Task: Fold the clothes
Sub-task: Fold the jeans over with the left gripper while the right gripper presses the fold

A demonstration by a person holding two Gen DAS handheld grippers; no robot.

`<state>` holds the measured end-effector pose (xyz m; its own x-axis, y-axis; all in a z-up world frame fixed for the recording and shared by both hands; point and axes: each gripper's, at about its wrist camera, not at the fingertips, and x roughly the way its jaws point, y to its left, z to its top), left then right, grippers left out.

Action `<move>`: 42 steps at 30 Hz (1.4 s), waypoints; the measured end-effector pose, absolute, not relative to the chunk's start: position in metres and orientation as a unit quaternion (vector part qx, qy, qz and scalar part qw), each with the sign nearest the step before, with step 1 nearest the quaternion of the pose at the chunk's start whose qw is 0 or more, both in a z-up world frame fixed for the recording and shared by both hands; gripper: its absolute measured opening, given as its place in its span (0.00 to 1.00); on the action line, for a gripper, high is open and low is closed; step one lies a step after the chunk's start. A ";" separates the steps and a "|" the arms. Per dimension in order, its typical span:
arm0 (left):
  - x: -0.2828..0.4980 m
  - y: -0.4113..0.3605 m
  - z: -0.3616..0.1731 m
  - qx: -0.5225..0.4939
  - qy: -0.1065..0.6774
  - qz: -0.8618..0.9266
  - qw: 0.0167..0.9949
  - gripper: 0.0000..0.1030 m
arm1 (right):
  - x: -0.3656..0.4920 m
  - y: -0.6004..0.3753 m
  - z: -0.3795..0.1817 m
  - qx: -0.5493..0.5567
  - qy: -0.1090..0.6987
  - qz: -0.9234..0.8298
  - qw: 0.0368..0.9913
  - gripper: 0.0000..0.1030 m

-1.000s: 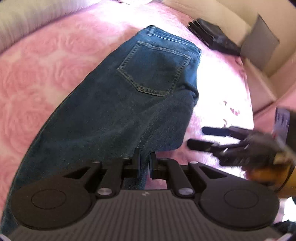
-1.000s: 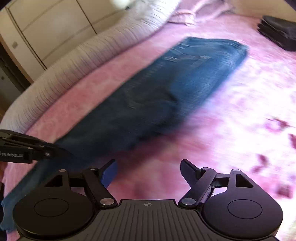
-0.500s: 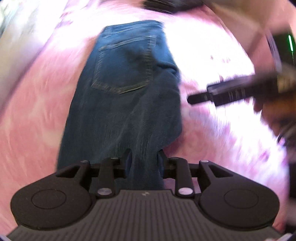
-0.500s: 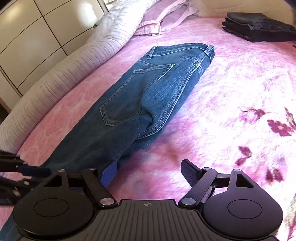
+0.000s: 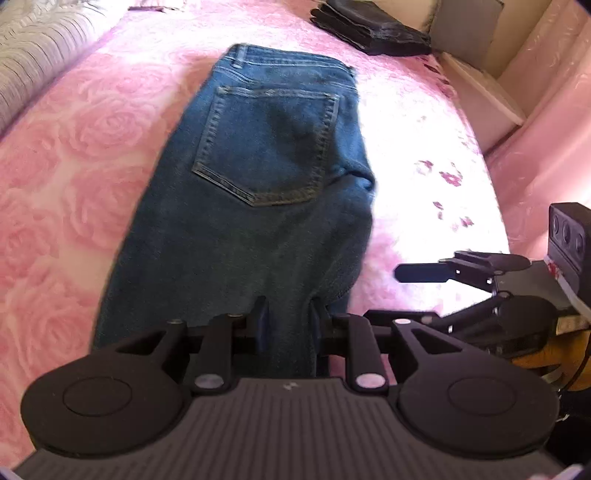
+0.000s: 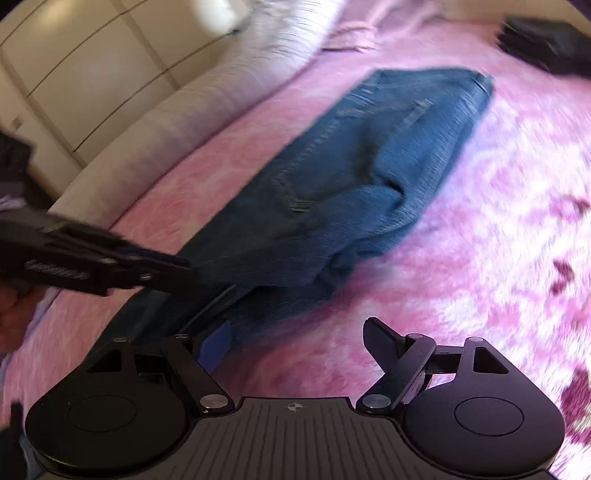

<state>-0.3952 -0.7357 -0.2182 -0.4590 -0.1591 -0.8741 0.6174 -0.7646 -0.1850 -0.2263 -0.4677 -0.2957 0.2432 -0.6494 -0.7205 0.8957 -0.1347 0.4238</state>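
A pair of blue jeans (image 5: 258, 184) lies lengthwise on the pink bedspread (image 5: 74, 147), back pocket up and waistband at the far end. It also shows in the right wrist view (image 6: 351, 177). My left gripper (image 5: 288, 317) is shut on the jeans' leg fabric at the near end and lifts it a little. It appears from the side in the right wrist view (image 6: 162, 266). My right gripper (image 6: 299, 339) is open and empty, low over the bedspread just right of the jeans. It shows at the right of the left wrist view (image 5: 424, 273).
A stack of folded dark clothes (image 5: 369, 29) lies at the far end of the bed, also in the right wrist view (image 6: 543, 40). A grey-white rolled duvet (image 6: 221, 96) runs along the left side. A cream cabinet (image 6: 74, 74) stands beyond it. The bed edge (image 5: 491, 155) drops off at right.
My left gripper has stayed shut on the jeans leg and swung to face along the jeans. My right gripper, still open, has moved in beside my left gripper.
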 end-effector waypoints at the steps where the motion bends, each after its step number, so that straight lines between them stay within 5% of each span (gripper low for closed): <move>1: -0.397 -0.735 -0.219 0.467 0.236 -0.818 0.239 0.19 | -0.231 -0.473 -0.299 0.457 0.135 -0.604 0.639 0.79; 13: -0.449 -0.656 -0.237 0.532 -0.054 -0.825 0.186 0.31 | -0.262 -0.511 -0.307 0.398 0.185 -0.656 0.614 0.80; 17: -0.443 -0.675 -0.236 0.517 0.004 -0.830 0.209 0.14 | -0.269 -0.491 -0.305 0.419 0.174 -0.653 0.606 0.80; 21: -0.418 -0.710 -0.225 0.467 0.141 -0.840 0.236 0.09 | -0.259 -0.490 -0.307 0.416 0.166 -0.634 0.630 0.80; 25: -0.406 -0.722 -0.219 0.441 0.179 -0.842 0.252 0.06 | -0.254 -0.513 -0.317 0.413 0.153 -0.639 0.631 0.81; 33: -0.408 -0.706 -0.221 0.434 0.172 -0.852 0.237 0.07 | -0.270 -0.542 -0.322 0.346 0.213 -0.679 0.612 0.81; 42: -0.437 -0.651 -0.245 0.503 0.026 -0.848 0.167 0.07 | -0.305 -0.457 -0.302 0.337 0.253 -0.714 0.560 0.81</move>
<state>-0.4374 -0.6510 -0.2453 -0.4392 -0.2574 -0.8607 0.3090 -0.9429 0.1243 -0.3051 -0.4574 -0.3018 -0.1469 -0.6283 -0.7640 0.9693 -0.2452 0.0152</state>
